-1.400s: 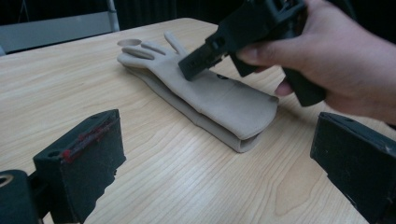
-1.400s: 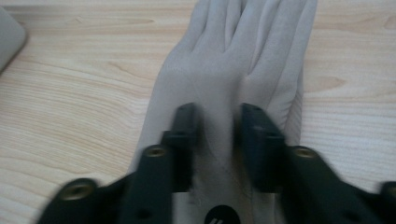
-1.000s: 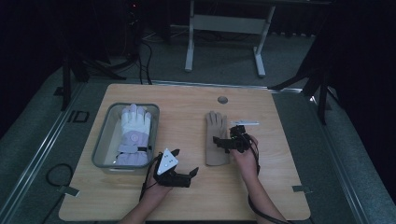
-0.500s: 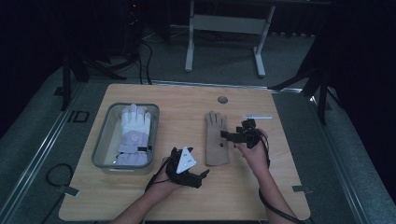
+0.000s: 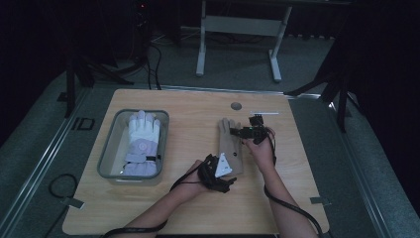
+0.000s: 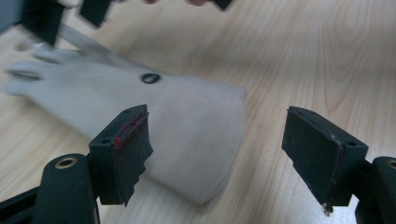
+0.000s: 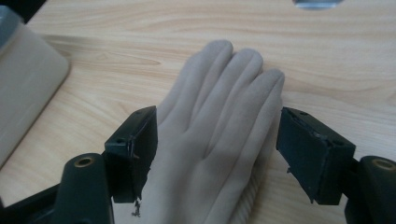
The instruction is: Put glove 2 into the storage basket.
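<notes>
- Beige glove [image 5: 231,147] lies flat on the table [image 5: 188,106], right of the grey bin [image 5: 106,148].
- Left gripper [image 5: 218,173] at its cuff, right gripper [image 5: 246,132] at its fingers; both jaws have just been closing, not yet pinching.
- Step: grasping both ends. Next: press pads on fabric, lift together.
- Thumb blurred in the left gripper view.

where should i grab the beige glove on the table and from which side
Probably at both ends. The beige glove lies flat, fingers away from the person, cuff near. The left gripper, jaws just closing, straddles the wide cuff's corner from the near edge; the right gripper, also closing, brackets the fingers from above. Pinching the thin edges should lift it.
</notes>
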`<action>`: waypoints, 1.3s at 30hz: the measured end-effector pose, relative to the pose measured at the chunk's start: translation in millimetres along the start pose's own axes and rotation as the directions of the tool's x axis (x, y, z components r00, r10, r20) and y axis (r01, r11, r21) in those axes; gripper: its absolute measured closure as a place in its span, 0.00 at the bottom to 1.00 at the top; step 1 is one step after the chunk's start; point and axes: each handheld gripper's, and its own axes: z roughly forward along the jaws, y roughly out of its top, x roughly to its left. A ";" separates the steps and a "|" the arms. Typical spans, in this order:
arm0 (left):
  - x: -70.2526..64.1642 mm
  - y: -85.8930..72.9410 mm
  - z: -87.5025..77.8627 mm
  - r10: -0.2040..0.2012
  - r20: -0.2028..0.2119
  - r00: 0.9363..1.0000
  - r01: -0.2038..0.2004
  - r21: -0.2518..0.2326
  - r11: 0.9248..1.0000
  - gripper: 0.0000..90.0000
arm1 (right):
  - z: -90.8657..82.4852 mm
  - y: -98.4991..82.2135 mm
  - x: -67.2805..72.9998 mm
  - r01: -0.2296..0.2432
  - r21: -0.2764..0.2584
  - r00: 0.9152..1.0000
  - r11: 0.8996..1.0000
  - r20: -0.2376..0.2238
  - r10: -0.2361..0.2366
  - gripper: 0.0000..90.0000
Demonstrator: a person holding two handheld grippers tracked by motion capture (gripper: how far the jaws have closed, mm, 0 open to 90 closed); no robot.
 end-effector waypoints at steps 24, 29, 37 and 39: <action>6.1 4.8 29.5 0.101 -0.048 0.994 -0.090 0.178 0.980 0.82 | 31.1 -12.7 -3.0 -0.006 0.078 1.000 0.997 0.009 0.005 0.76; 4.8 4.7 23.4 0.109 -0.057 0.992 -0.098 0.170 0.981 0.90 | 25.0 -11.5 -0.4 -0.002 0.059 1.000 0.998 0.021 0.001 0.80; 3.9 15.0 0.9 0.133 -0.077 0.988 -0.120 0.159 0.980 0.91 | 16.9 -2.7 10.5 0.018 0.058 1.000 0.998 0.002 -0.018 0.82; 3.6 17.0 -6.3 0.152 -0.097 0.984 -0.135 0.162 0.977 0.91 | 14.2 0.3 15.7 0.028 0.051 1.000 0.998 -0.006 -0.027 0.82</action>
